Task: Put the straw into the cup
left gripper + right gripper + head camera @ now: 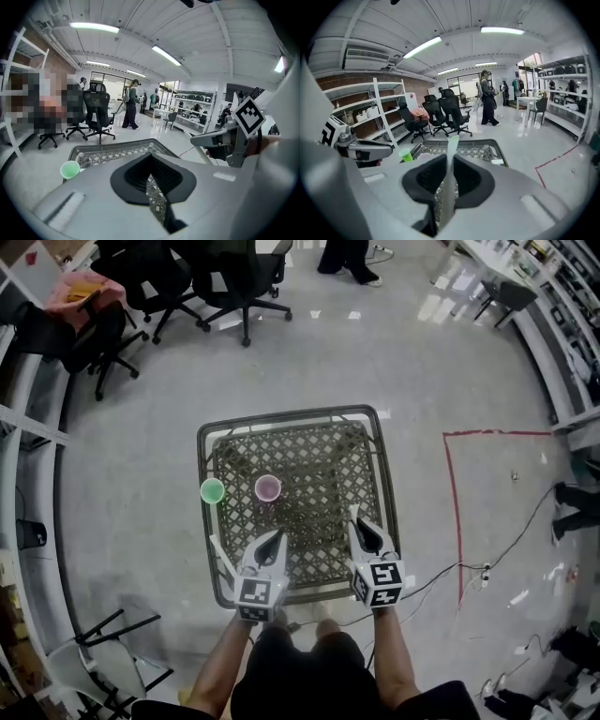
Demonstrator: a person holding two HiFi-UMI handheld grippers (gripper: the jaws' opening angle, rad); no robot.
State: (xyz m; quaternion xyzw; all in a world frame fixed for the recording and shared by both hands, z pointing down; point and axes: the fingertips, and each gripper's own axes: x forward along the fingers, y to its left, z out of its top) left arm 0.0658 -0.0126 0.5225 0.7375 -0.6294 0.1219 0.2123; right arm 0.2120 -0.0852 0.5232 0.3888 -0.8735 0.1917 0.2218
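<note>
Straw (450, 174) hardly shows in head view – only right gripper view catches it, lower end lost btwn the pads. Right gripper (362, 525) pinches it, pale tip upright, over the table (281, 416) near edge. Left gripper (275, 540) pressed together, empty. Pink cup (268, 487) & green cup (213, 490) stand ahead – apart.

Ahead of my left gripper (277, 536) and right gripper (362, 527), the lattice table (298, 415) is open across its right half and far side. Two things block the left: the pink cup (268, 487) just beyond my left gripper, and the green cup (213, 490) at the left rim. The straw (449, 178) clamped in my right gripper juts forward. The office chairs (239, 282) stand well apart, across open floor.
</note>
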